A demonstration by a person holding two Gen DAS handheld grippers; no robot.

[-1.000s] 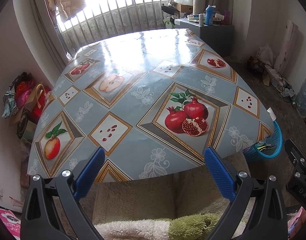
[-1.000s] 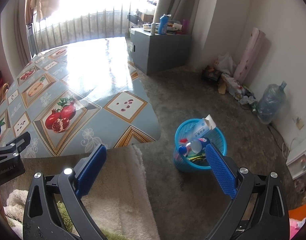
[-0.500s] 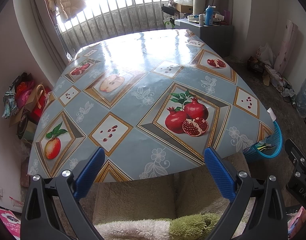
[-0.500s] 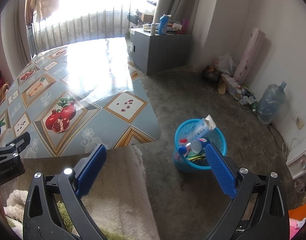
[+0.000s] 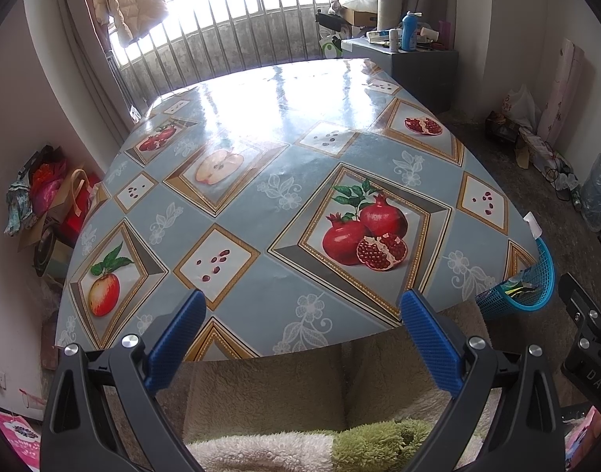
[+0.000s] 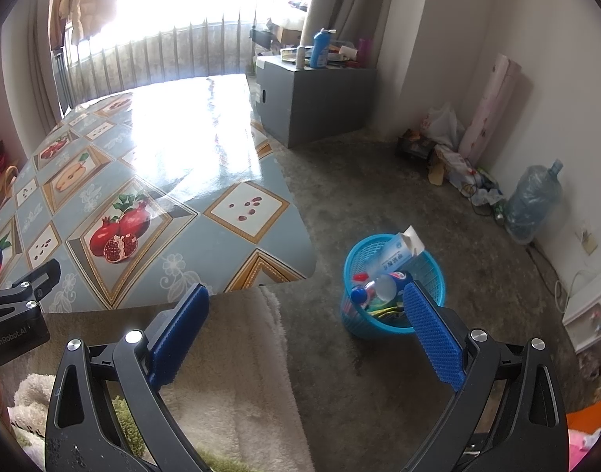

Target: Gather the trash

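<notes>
A blue plastic basket (image 6: 393, 316) stands on the floor right of the table, holding a carton (image 6: 399, 253), a bottle (image 6: 379, 285) and other trash. It also shows in the left wrist view (image 5: 515, 295), half hidden by the table edge. My left gripper (image 5: 302, 308) is open and empty over the near table edge. My right gripper (image 6: 306, 305) is open and empty, above the floor just left of the basket. The table (image 5: 261, 204) has a blue fruit-print cloth with no loose items on it.
A beige fleece cover (image 6: 229, 385) lies below both grippers. A grey cabinet (image 6: 312, 98) with bottles stands behind the table. A water jug (image 6: 532, 200), bags and a pink roll (image 6: 489, 106) line the right wall. Bags (image 5: 45, 196) sit left of the table.
</notes>
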